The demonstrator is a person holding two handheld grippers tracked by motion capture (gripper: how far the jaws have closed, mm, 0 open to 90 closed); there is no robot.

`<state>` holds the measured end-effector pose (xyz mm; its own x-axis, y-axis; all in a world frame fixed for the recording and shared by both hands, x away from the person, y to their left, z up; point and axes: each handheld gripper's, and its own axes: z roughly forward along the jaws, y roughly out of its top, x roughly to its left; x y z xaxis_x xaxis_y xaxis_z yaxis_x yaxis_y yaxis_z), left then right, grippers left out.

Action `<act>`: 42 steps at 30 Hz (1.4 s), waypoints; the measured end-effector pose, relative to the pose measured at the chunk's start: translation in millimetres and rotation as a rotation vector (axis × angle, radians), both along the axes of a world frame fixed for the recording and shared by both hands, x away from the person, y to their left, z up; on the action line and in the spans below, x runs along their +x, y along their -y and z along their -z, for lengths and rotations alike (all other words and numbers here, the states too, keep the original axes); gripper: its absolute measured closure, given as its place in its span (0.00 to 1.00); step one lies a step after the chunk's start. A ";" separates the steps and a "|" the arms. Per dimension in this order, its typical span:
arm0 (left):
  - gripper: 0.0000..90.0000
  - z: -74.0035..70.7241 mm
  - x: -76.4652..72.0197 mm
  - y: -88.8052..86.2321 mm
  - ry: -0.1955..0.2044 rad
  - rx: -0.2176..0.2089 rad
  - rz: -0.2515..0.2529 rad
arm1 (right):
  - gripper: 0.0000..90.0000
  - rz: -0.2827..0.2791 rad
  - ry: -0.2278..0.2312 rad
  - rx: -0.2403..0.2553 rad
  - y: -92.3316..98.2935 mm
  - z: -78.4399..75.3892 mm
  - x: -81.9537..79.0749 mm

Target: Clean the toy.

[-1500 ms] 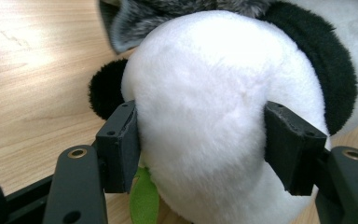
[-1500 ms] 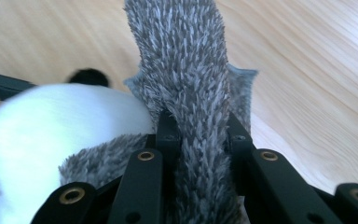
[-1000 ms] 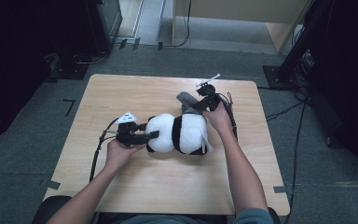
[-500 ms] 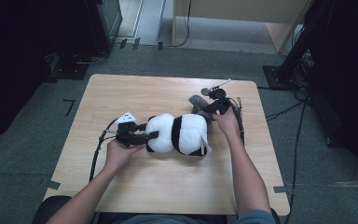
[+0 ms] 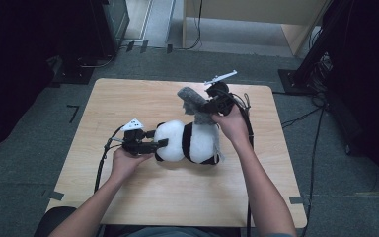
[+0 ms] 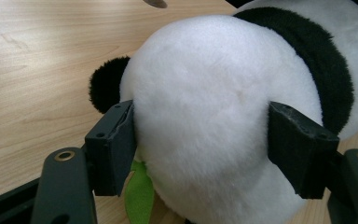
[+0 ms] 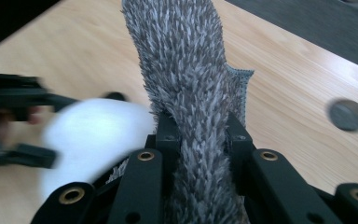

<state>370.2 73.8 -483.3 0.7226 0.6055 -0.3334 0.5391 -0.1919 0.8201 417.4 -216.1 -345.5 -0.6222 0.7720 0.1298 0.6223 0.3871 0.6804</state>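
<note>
On the desk lay the plush panda, its white head between the left gripper jaws, which had just been opening; the right gripper jaws clenched the grey cloth above it.

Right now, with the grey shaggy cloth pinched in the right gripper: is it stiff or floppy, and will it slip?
Probably floppy: in the high view the grey cloth droops over the panda plush below the right gripper. Likely light, since one narrow pinch lifts it. Slipping seems unlikely: its shaggy pile bunches between the fingers, though the weave could stretch.
</note>
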 end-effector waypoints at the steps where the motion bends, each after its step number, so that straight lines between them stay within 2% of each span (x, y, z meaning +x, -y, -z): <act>1: 0.31 0.2 -0.1 0.2 0.001 -0.004 -0.002 | 0.82 -0.019 0.004 0.005 -7.0 -2.3 -3.2; 5: 0.30 0.9 0.4 0.0 0.003 -0.007 -0.003 | 0.82 -0.083 0.010 0.005 -33.5 -3.6 -11.5; 11: 0.30 1.2 0.9 -0.3 0.004 -0.005 -0.003 | 0.82 -0.139 -0.018 0.026 -64.3 5.8 -20.2; 16: 0.30 0.6 0.4 0.0 0.005 0.001 -0.007 | 0.82 -0.162 -0.055 0.036 -80.6 22.4 -23.7; 19: 0.30 1.1 1.1 0.2 -0.005 -0.005 -0.012 | 0.81 -0.165 -0.103 0.023 -84.7 38.8 -23.4; 21: 0.30 1.8 2.0 -0.1 -0.018 -0.001 -0.013 | 0.81 -0.162 -0.110 -0.002 -84.4 48.1 -23.6; 23: 0.30 1.6 2.4 0.2 -0.028 -0.005 -0.016 | 0.81 -0.151 -0.112 0.027 -80.1 51.3 -23.5; 25: 0.30 0.9 2.2 1.0 -0.028 0.002 -0.020 | 0.80 -0.146 -0.108 0.033 -76.6 51.4 -23.7; 32: 0.30 0.6 2.8 1.2 -0.032 0.011 -0.020 | 0.78 -0.122 -0.075 0.003 -62.9 47.9 -27.6; 38: 0.30 0.4 2.7 1.8 -0.029 0.013 -0.020 | 0.79 -0.074 -0.068 0.011 -40.3 44.5 -30.0; 42: 0.30 0.2 2.7 2.3 -0.028 0.012 -0.022 | 0.79 -0.043 -0.048 0.020 -24.1 41.0 -33.3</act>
